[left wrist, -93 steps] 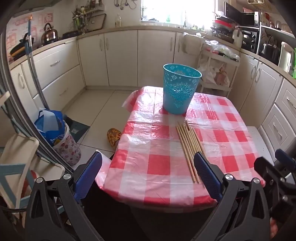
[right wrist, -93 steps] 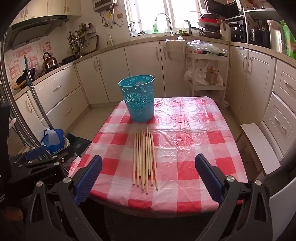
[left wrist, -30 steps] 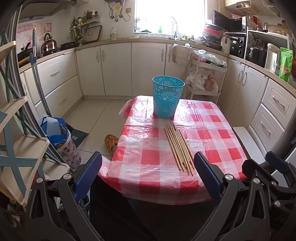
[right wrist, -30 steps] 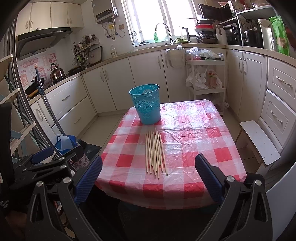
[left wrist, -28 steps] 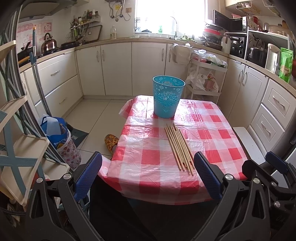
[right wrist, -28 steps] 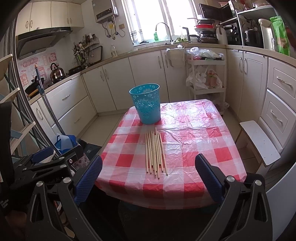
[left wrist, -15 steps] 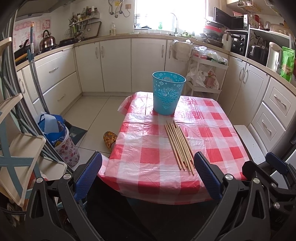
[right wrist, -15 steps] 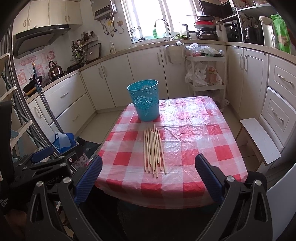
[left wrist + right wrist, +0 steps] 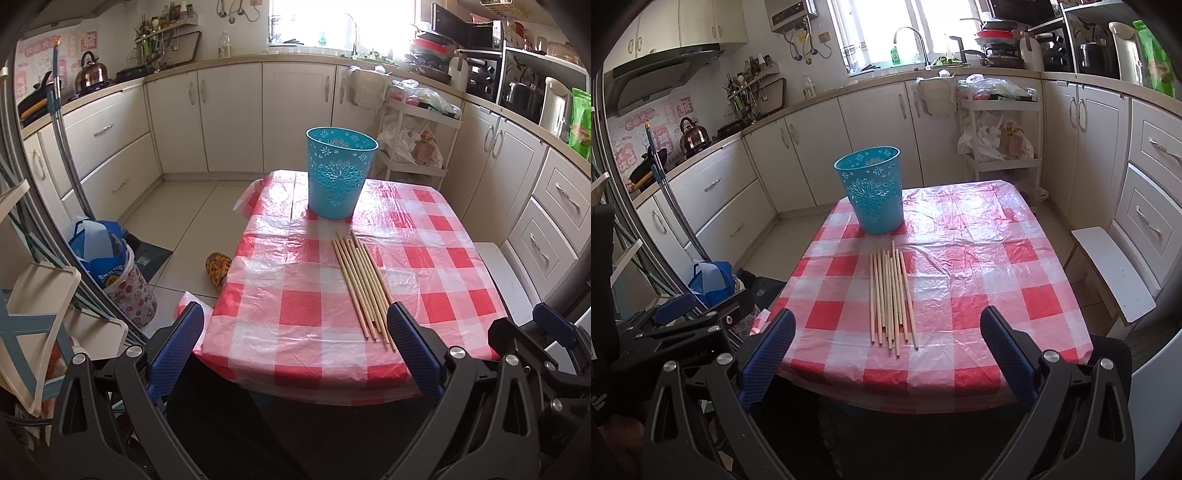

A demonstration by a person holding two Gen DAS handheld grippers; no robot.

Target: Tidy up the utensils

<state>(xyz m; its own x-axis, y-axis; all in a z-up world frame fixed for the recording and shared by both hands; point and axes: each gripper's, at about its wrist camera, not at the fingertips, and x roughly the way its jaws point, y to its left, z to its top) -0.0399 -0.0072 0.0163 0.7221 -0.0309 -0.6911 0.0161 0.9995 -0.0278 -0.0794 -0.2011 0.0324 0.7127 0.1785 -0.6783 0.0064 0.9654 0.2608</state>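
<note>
Several long wooden chopsticks [image 9: 360, 284] lie side by side on the red-and-white checked tablecloth [image 9: 288, 295], also seen in the right wrist view [image 9: 892, 299]. A turquoise plastic basket [image 9: 340, 171] stands upright behind them, also in the right wrist view [image 9: 873, 190]. My left gripper [image 9: 293, 354] is open and empty, just short of the table's near edge. My right gripper [image 9: 886, 354] is open and empty, also at the near edge, with the chopsticks straight ahead.
The table [image 9: 1027, 295] stands in a kitchen with white cabinets all around. A white stool [image 9: 1112, 269] is at its right. A blue bag [image 9: 98, 247] and a slipper [image 9: 218, 266] lie on the floor at the left. A trolley [image 9: 417, 144] stands behind.
Both grippers have moved forward toward the table over the last second, after pulling back earlier. The chopsticks and basket have not moved.
</note>
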